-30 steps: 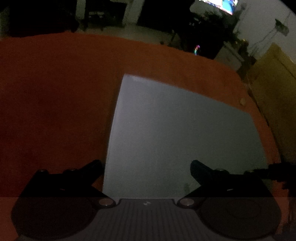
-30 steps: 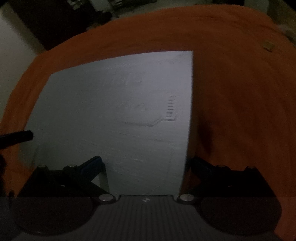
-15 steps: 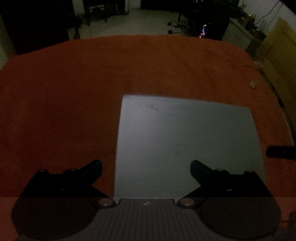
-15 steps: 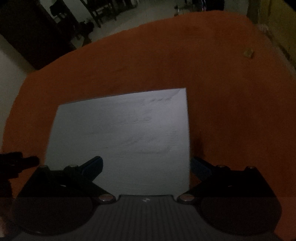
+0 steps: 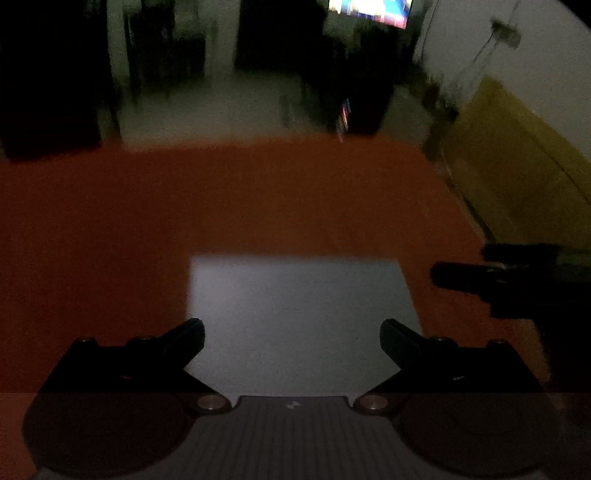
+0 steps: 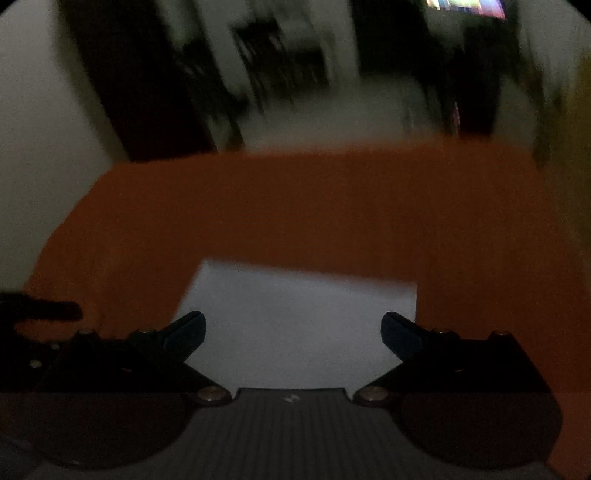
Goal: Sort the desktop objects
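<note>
A pale grey sheet (image 5: 299, 314) lies flat on the orange table cover (image 5: 184, 203), straight ahead of both grippers. My left gripper (image 5: 291, 336) is open above the sheet's near part, with nothing between its fingers. My right gripper (image 6: 291, 328) is open too, hovering over the same grey sheet (image 6: 295, 325), empty. The right gripper's dark tip (image 5: 480, 277) shows at the right edge of the left wrist view. The left gripper's tip (image 6: 48, 310) shows at the left edge of the right wrist view. The scene is dim and blurred.
The orange cover (image 6: 332, 206) reaches to a far table edge, with a dark room and floor beyond. A yellowish wooden panel (image 5: 517, 166) stands at the right. A lit screen (image 5: 369, 11) glows at the top.
Both cameras have pulled back and tilted up: the grey sheet looks smaller and lower, and more of the room shows. Both grippers stay open.
</note>
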{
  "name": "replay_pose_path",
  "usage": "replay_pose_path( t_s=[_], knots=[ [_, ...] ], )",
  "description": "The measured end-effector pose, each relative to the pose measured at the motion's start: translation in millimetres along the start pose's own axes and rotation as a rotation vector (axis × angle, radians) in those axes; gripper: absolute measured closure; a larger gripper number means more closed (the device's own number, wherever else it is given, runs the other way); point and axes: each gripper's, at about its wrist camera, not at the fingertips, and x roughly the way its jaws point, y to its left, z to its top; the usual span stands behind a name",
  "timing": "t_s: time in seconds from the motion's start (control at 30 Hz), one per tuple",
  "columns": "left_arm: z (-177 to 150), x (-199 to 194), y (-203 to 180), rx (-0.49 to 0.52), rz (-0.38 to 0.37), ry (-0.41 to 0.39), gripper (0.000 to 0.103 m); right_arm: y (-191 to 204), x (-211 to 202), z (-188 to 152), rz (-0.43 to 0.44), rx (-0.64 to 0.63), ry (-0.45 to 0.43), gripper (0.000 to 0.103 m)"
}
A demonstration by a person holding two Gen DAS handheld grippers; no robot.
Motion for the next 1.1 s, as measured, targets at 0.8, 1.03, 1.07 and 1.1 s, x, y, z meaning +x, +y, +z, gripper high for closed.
replay_pose_path(
  t_s=[0.8,1.03,1.07,1.1],
  knots=[
    [-181.1,32.7,-14.2,-0.38,0.118,-0.042,0.0,-1.4,-36.8,-188.9,-0.093,0.268,-0.096,0.0],
    [-188.3,43.2,-11.2,-0.364,0.119,0.021,0.001,38.9,-15.2,-219.8,-0.015,0.075,-0.028,0.0],
    [-188.7,44.3,-12.6,-0.346,0.151,0.031,0.001,43.6,-13.2,-225.7,-0.028,0.063,-0.025,0.0],
    [-189.2,46.6,-12.8,-0.334,0.166,0.038,0.001,44.3,-9.4,-230.5,-0.043,0.07,-0.012,0.0]
  ],
)
